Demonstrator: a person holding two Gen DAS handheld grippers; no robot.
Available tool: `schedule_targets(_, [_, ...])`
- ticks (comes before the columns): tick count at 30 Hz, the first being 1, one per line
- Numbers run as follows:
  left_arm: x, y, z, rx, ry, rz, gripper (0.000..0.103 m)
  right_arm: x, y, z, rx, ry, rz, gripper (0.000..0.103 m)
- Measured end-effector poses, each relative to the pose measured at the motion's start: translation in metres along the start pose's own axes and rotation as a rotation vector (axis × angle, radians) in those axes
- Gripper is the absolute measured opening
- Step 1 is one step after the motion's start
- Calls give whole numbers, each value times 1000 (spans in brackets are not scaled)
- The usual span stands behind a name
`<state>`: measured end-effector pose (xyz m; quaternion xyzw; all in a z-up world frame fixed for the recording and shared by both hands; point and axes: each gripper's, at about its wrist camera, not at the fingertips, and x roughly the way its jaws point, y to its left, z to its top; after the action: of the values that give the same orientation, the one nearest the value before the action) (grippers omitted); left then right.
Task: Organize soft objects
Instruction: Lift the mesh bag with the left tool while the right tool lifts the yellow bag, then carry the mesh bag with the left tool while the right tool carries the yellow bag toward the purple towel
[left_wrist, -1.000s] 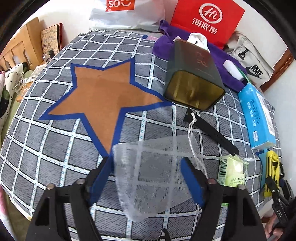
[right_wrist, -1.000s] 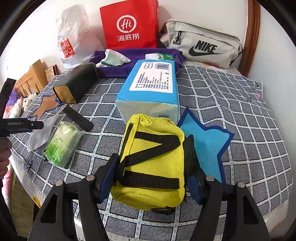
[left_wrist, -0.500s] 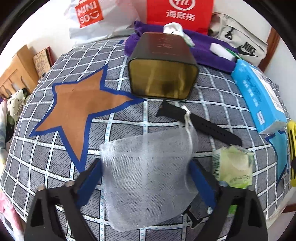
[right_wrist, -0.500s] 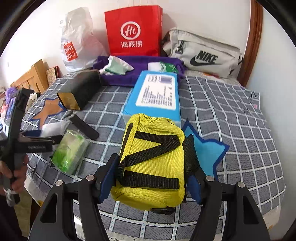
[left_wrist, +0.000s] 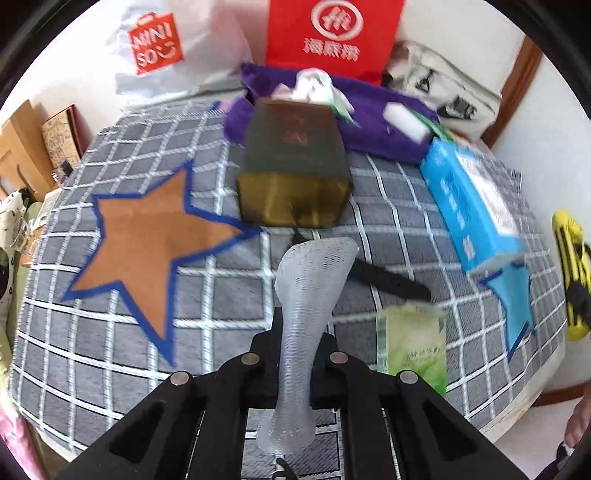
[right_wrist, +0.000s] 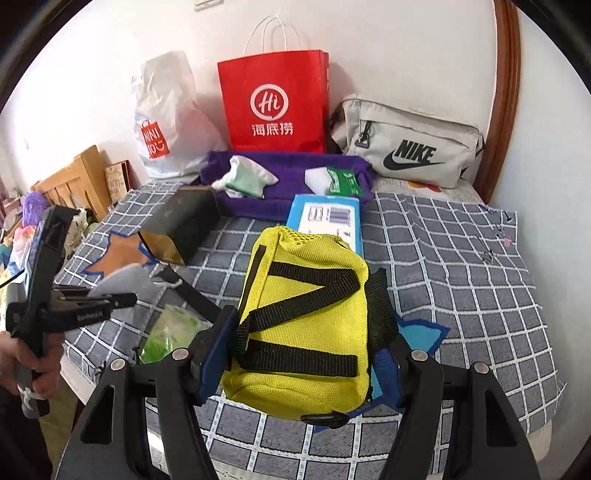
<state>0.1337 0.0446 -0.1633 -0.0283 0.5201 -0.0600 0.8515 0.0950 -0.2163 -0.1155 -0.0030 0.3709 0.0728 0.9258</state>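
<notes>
Just closed, left claw (left_wrist: 295, 343) pinches the mesh bag (left_wrist: 310, 280); right claw (right_wrist: 301, 350) clamps the yellow pouch (right_wrist: 306, 314).

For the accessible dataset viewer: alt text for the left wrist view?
The left hand-held gripper is shut on a white mesh bag, pinching it narrow above a grey checked cloth with an orange star. Beyond lie a dark tin and a blue tissue pack.

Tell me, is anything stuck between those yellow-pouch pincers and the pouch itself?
Nothing visible. The right gripper has its blue pads directly against both sides of the yellow pouch, with no other item between. The blue tissue pack lies behind it, farther up the bed.
</notes>
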Motion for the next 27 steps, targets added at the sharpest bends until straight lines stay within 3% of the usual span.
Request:
schedule_targets(6, [-26,15,22,-35,-52,-4,8,-7,1,21,2,-29,18,67])
schedule_targets(15, [-58,6,60,-5,-138,-46,8,-10,-1,61,10,-91,37,67])
schedule_targets(27, [-46,2,100,-6,-127,-104,8,22,-5,102,35,-90,73,67])
